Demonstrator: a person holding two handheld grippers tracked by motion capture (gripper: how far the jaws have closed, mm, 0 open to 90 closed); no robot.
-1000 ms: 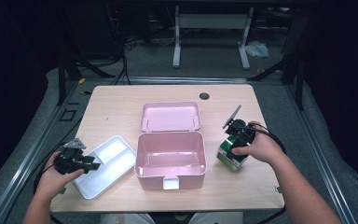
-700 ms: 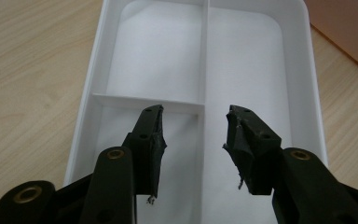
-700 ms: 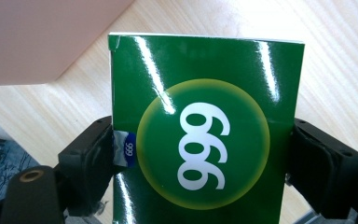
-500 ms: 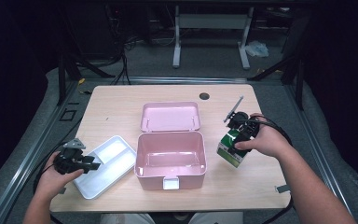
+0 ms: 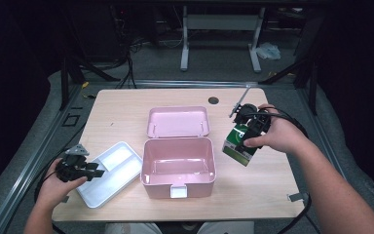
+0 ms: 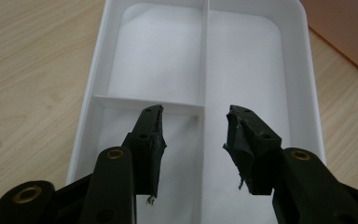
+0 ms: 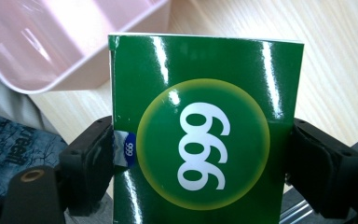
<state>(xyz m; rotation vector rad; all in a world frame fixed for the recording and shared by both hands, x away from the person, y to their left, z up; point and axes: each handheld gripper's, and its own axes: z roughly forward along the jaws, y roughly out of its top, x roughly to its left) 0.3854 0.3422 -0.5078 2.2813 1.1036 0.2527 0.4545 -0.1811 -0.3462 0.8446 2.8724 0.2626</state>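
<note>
1. Green box [image 5: 239, 142] sits clamped in my right gripper [image 5: 250, 127], lifted off the table.
2. Pink bin [image 5: 177, 166] lies at my nine o'clock, nearest that hand.
3. Left gripper [image 5: 85, 168] hangs open over the white tray [image 5: 119, 157].

Lit table, dark surroundings, glare on green box [image 7: 205, 130]
</note>
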